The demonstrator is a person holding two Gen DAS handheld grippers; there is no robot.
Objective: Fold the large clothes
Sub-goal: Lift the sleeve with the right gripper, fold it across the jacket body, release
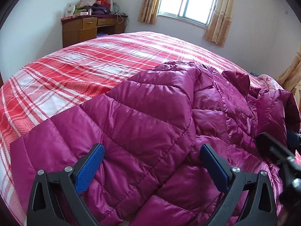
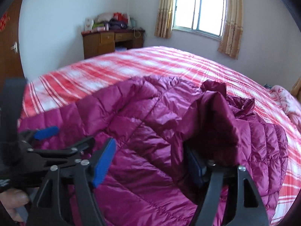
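A magenta quilted down jacket (image 1: 150, 113) lies crumpled on the near part of a bed with a red and white plaid cover (image 1: 75, 66). My left gripper (image 1: 152, 162) hovers open over the jacket's near side, blue pads wide apart and nothing pinched. In the right wrist view my right gripper (image 2: 150, 162) is also open above the jacket (image 2: 141, 131). A dark flap of jacket lining (image 2: 216, 128) drapes over its right finger (image 2: 195, 167) and hides most of it. The left gripper's blue pad (image 2: 46, 131) shows at the left there.
A wooden desk (image 1: 90, 28) piled with clothes and boxes stands past the bed's far left corner. A window (image 1: 190, 0) with beige curtains is on the far wall. A wooden door (image 2: 11, 43) is at the left. A pink blanket (image 2: 289, 101) lies at the bed's right edge.
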